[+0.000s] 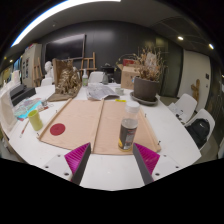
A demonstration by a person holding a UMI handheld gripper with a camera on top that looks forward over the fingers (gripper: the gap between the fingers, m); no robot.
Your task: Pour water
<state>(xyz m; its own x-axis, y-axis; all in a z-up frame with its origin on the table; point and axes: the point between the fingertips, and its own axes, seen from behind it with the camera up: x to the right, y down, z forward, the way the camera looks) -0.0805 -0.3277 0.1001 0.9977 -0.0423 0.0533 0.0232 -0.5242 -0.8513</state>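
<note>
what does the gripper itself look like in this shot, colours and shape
The two-finger gripper shows as two dark, blocky fingers angling inward from below. Each carries a bright magenta pad on its inner face, with a ridged-looking surface. No cables, markings or sleeve are visible.

A clear cylindrical plastic bottle with a dark cap and a darker lower band (128, 131) stands upright just right of the frame's centre, on the right edge of the brown mat, just ahead of the right pink-padded finger and outside the gap between the fingers. A tall yellow-green cup (35, 120) stands upright at the left of the frame, well apart from the bottle. What either vessel holds cannot be told.
</note>
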